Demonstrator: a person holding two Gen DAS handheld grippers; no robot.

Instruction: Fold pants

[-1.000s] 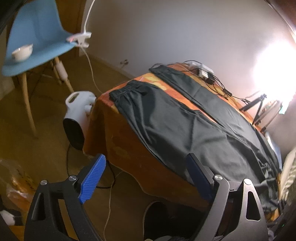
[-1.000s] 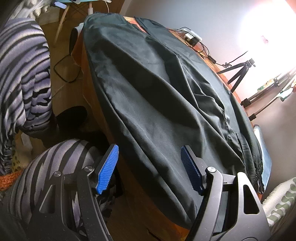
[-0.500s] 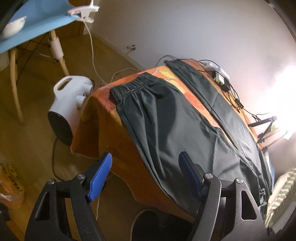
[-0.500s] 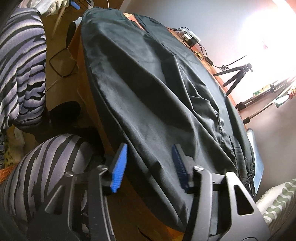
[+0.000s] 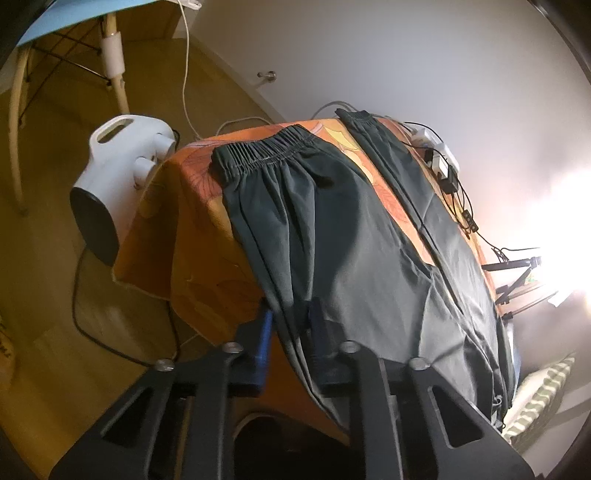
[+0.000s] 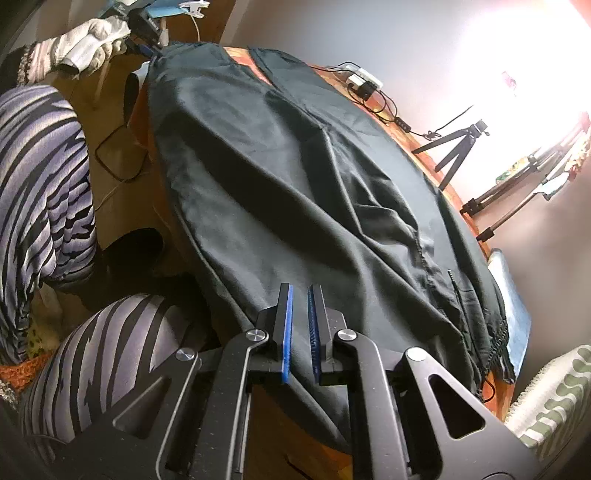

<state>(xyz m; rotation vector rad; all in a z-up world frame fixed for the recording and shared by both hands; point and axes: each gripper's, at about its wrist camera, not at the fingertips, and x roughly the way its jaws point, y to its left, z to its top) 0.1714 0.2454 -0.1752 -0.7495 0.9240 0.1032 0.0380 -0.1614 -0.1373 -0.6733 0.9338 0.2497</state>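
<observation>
Dark grey pants (image 5: 332, 229) lie spread over a table with an orange cloth (image 5: 192, 236), both legs stretched to the far end, elastic cuffs at the far edge. My left gripper (image 5: 290, 325) is shut on the near side edge of the near leg, where it hangs over the table's front edge. In the right wrist view the pants (image 6: 295, 177) fill the table. My right gripper (image 6: 298, 314) is shut on a fold of the pants' near edge, closer to the waist. The left gripper (image 6: 147, 37) shows far off at the leg end, held by a gloved hand.
A white fan heater (image 5: 114, 177) with a cable stands on the wooden floor left of the table. A blue chair (image 5: 74, 22) is behind it. A power strip and cables (image 5: 439, 162) lie along the table's far edge. Tripods (image 6: 458, 147) stand on the right. The person's striped legs (image 6: 55, 184) are left.
Both grippers moved in to the pants' near edge and closed on the fabric; a second ago both were open and short of it.
</observation>
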